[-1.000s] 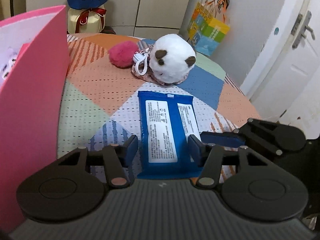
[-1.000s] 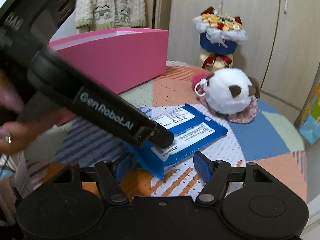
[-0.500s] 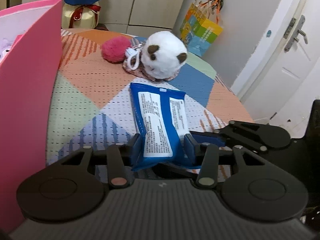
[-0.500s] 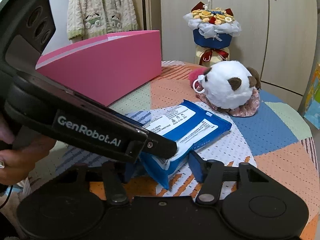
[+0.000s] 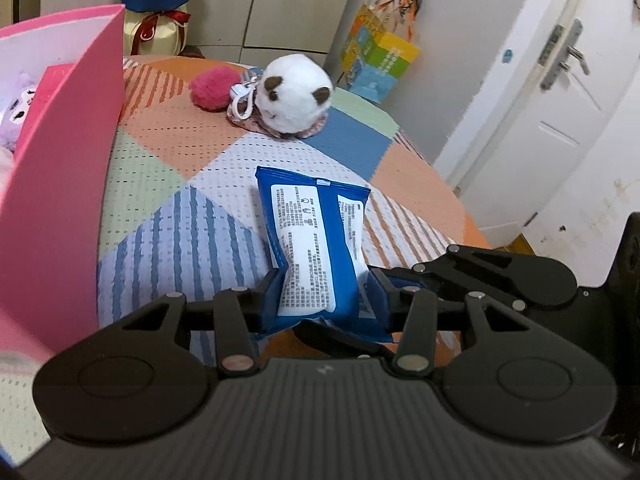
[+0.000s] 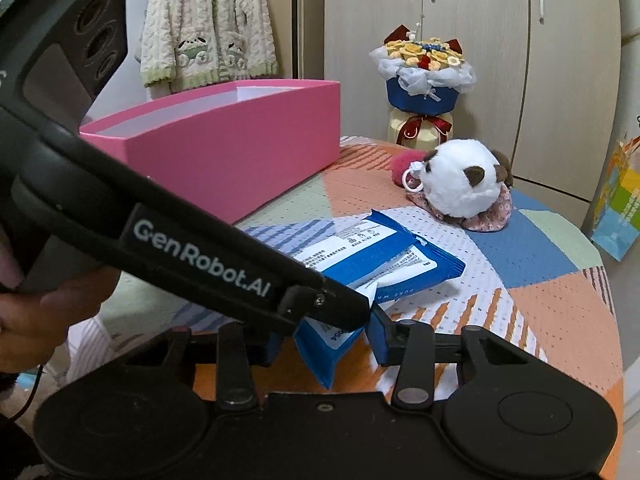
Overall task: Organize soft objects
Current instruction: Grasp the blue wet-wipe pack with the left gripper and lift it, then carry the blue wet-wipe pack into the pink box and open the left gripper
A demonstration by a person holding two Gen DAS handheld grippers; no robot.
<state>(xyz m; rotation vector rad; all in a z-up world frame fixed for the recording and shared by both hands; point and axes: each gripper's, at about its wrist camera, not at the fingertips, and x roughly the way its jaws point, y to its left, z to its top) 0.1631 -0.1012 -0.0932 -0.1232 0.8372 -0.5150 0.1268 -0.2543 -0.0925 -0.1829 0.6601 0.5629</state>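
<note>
Left tongs (image 5: pixel 322 300): clamped on near end of blue packet (image 5: pixel 316 248) | long axis: straight ahead | right tongs (image 6: pixel 326 338): closing around same end, contact unclear | pink box (image 5: pixel 60 184): left.

The tall pink cardboard box (image 5: pixel 60 200) walls off the left of the patchwork-covered surface (image 5: pixel 168 216); the white round plush toy (image 5: pixel 294 98) and pink pompom (image 5: pixel 212 88) block its far end, with bare cloth between.

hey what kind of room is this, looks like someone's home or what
Most likely a room in a home, perhaps a bedroom: a knitted cardigan hangs by tall wardrobe doors, and a flower bouquet stands behind a cloth-covered round table.
</note>
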